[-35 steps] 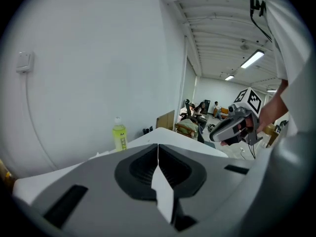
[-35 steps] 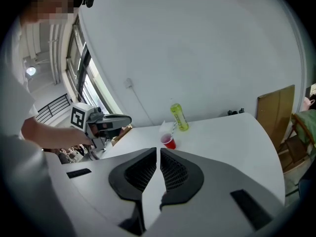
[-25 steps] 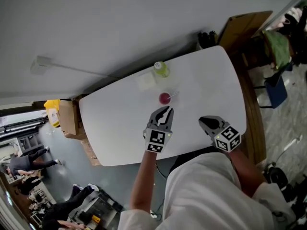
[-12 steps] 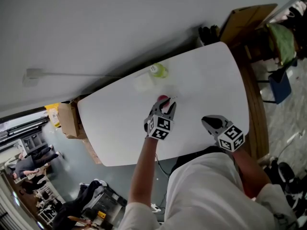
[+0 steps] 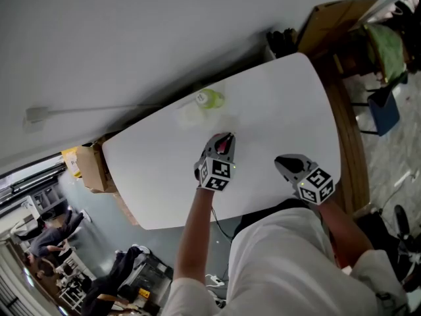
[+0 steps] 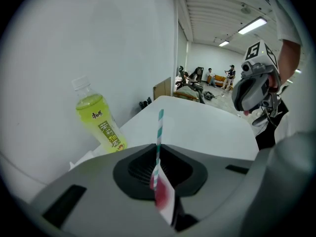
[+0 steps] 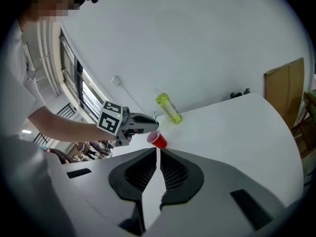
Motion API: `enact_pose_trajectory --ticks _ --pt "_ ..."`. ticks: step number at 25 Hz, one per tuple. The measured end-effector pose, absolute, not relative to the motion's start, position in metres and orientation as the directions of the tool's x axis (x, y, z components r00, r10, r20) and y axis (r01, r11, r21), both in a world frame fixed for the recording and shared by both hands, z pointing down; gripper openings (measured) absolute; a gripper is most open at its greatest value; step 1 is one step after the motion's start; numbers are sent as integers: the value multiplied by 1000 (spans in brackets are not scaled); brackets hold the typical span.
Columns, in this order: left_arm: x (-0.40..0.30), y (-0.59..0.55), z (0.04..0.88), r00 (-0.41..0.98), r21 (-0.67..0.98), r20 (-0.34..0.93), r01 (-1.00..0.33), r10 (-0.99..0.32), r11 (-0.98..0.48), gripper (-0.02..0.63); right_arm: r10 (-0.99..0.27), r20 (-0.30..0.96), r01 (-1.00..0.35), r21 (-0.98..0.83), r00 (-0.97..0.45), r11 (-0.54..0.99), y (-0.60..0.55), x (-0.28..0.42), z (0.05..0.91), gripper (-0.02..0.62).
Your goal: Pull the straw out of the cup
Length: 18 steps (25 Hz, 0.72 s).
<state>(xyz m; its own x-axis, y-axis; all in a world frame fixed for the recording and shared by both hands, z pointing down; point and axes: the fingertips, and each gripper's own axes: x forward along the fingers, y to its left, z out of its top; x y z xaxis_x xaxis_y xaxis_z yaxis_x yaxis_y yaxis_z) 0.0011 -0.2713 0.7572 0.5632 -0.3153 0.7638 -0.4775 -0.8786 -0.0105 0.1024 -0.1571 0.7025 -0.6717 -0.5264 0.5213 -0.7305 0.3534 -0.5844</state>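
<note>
A red cup (image 7: 159,140) stands on the white table (image 5: 283,110) with a teal-and-white striped straw (image 6: 159,127) sticking up out of it. My left gripper (image 5: 223,143) hangs right over the cup (image 5: 227,147), tilted downward. Its jaws are closing and the straw runs up through the narrow seam between them, where the pads pinch it. In the left gripper view the cup (image 6: 165,201) shows blurred just below the jaws. My right gripper (image 5: 288,164) hovers to the right over the table's near edge, shut and empty, pointing toward the cup.
A green drink bottle (image 5: 209,99) stands behind the cup near the wall, with a white paper (image 5: 189,116) beside it. A cardboard box (image 5: 89,166) sits off the table's left end, a wooden board (image 5: 329,31) off its right. People are in the background.
My left gripper moved forward and down onto the cup. Its jaws spread wide around the straw, then came together on it. The right gripper shifted only slightly.
</note>
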Motion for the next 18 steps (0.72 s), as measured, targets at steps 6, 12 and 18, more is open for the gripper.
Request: enact_pose_trajectory --ticks 6,12,18 --pt "-3 -273 743 572 -42 738 -490 -357 -871 26 -523 517 -724 -594 -678 352 -158 106 705 46" --pt "-9 -268 719 572 -83 708 -514 -413 -854 26 -513 498 -706 -596 -699 382 -156 99 699 46" --pt "-15 -253 683 583 -124 661 -536 -472 -835 25 -499 481 -688 -587 -720 426 -150 88 688 46"
